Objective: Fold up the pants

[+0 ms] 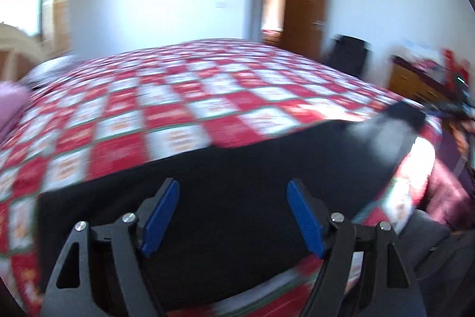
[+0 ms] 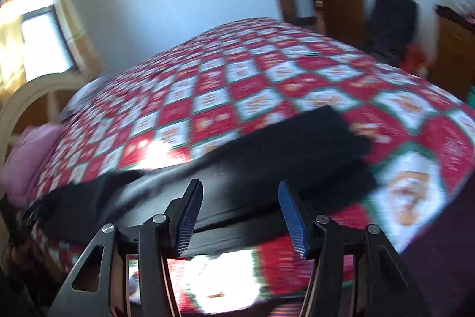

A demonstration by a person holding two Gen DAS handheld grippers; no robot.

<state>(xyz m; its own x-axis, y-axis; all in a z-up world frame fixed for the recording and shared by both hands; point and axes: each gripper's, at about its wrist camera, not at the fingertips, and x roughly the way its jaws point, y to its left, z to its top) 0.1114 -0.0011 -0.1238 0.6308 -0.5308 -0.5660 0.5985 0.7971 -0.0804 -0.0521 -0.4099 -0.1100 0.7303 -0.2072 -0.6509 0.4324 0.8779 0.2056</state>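
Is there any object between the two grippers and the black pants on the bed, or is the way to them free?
Nothing visible stands in the way. The left gripper and the right gripper both have open jaws directly above the black pants, which lie spread on the checkered bedspread. Only pants fabric shows between the jaws.

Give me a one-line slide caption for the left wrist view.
Open left gripper poised over black pants spread on a red-and-white checkered bedspread.
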